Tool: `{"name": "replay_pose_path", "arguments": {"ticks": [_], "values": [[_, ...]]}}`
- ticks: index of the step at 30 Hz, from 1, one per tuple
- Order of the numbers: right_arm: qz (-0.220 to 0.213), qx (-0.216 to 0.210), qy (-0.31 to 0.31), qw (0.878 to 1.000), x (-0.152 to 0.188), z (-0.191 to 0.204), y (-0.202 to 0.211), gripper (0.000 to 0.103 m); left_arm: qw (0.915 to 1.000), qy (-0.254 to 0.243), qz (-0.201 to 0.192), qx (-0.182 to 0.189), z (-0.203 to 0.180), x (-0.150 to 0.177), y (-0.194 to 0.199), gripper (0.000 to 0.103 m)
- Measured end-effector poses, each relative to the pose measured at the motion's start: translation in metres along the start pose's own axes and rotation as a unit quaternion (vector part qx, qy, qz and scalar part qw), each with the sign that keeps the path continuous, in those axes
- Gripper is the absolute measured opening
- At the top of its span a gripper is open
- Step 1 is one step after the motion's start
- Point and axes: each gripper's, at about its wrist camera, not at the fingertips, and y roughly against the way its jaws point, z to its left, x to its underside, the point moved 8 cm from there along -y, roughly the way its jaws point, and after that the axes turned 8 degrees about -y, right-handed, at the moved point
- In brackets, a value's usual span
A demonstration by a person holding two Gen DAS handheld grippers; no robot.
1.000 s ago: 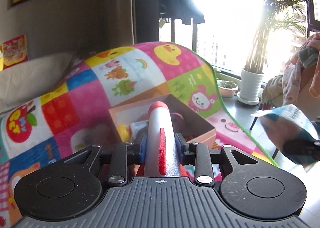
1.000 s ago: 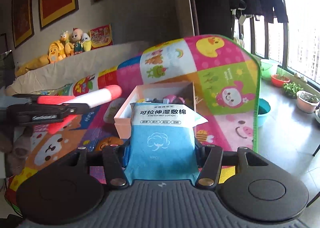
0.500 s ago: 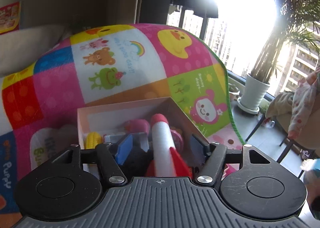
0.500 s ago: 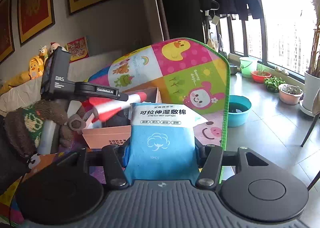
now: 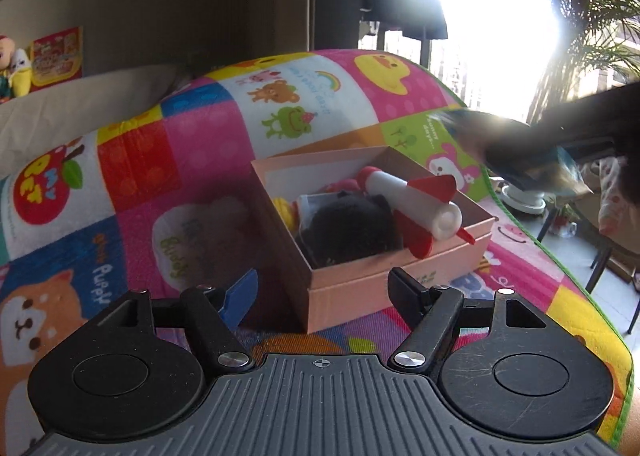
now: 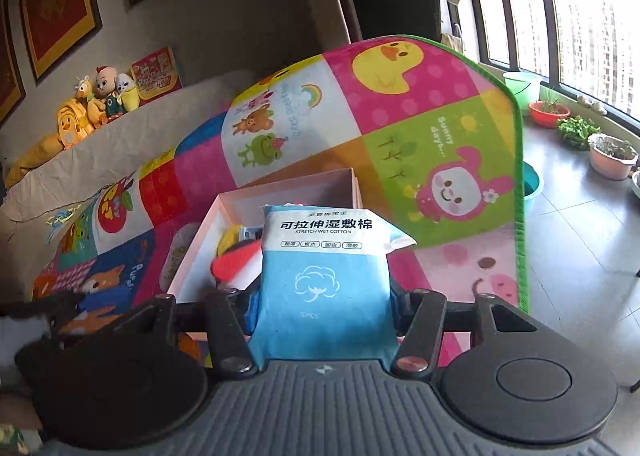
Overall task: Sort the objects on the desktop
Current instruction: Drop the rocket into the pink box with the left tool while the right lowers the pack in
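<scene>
While the left gripper (image 5: 322, 294) hung just in front of the pink box (image 5: 372, 284), its jaws were spread wide and still opening, with nothing between them. The toy rocket (image 5: 416, 202) was lying across the stuff inside the box, white body and red fins, its tail end poking out over the near right rim. Under it sat something dark and fuzzy (image 5: 350, 228), and a bit of yellow (image 5: 283, 210) peeked out at the left, too buried to name.

The right gripper (image 6: 324, 308) had both fingers clamped on a blue-and-white pack of wet cotton pads (image 6: 326, 256), about half open around it, and held it right over the box (image 6: 280, 192). From the left camera that pack (image 5: 516, 154) was just a blur above the box's right side. The box sat on a colourful cartoon play mat (image 5: 132, 160).
</scene>
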Motion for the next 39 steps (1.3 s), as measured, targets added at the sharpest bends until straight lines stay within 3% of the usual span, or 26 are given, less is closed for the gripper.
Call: {"name": "replay_pose_path", "arguments": {"ticks": [8, 9, 10, 14, 16, 18, 21, 24, 30, 33, 36, 38, 39], "values": [[0.013, 0.002, 0.09, 0.996, -0.047, 0.093, -0.09, 0.057, 0.9983, 0.051, 0.008, 0.027, 0.02, 0.023, 0.0, 0.085], [0.02, -0.003, 0.098, 0.995, -0.049, 0.101, -0.103, 0.069, 0.9983, 0.053, 0.007, 0.025, 0.023, 0.025, 0.002, 0.087], [0.031, -0.005, 0.1, 0.995, -0.05, 0.106, -0.113, 0.074, 0.9981, 0.057, 0.004, 0.022, 0.028, 0.027, 0.004, 0.089], [0.045, 0.003, 0.099, 0.994, -0.044, 0.107, -0.122, 0.076, 0.9967, 0.08, -0.001, 0.011, 0.047, 0.034, 0.01, 0.094], [0.052, 0.04, 0.098, 0.993, -0.037, 0.09, -0.119, 0.068, 0.9958, 0.091, 0.001, 0.007, 0.054, 0.037, 0.01, 0.094], [0.087, 0.066, 0.09, 0.99, -0.024, 0.07, -0.118, 0.045, 0.995, 0.1, 0.001, 0.008, 0.057, 0.038, 0.01, 0.094], [0.125, 0.079, 0.093, 0.985, -0.004, 0.046, -0.113, 0.027, 0.9947, 0.102, -0.004, 0.013, 0.057, 0.037, 0.011, 0.095], [0.113, 0.098, 0.122, 0.981, -0.001, 0.032, -0.11, 0.027, 0.9952, 0.096, -0.006, 0.015, 0.052, 0.035, 0.011, 0.095], [0.074, 0.097, 0.107, 0.987, -0.017, 0.036, -0.142, 0.027, 0.9967, 0.081, 0.005, 0.001, 0.048, 0.037, 0.007, 0.095], [0.075, 0.099, 0.114, 0.986, -0.015, 0.038, -0.151, 0.028, 0.9968, 0.08, 0.009, -0.001, 0.051, 0.039, 0.008, 0.096], [0.116, 0.076, 0.107, 0.985, -0.007, 0.035, -0.138, 0.028, 0.9959, 0.09, 0.013, -0.001, 0.055, 0.042, 0.005, 0.096], [0.121, 0.082, 0.118, 0.982, -0.004, 0.03, -0.125, 0.029, 0.9952, 0.096, 0.016, 0.004, 0.056, 0.044, 0.003, 0.096], [0.112, 0.083, 0.117, 0.983, -0.007, 0.029, -0.117, 0.034, 0.995, 0.098, 0.018, 0.007, 0.055, 0.044, 0.001, 0.096]]}}
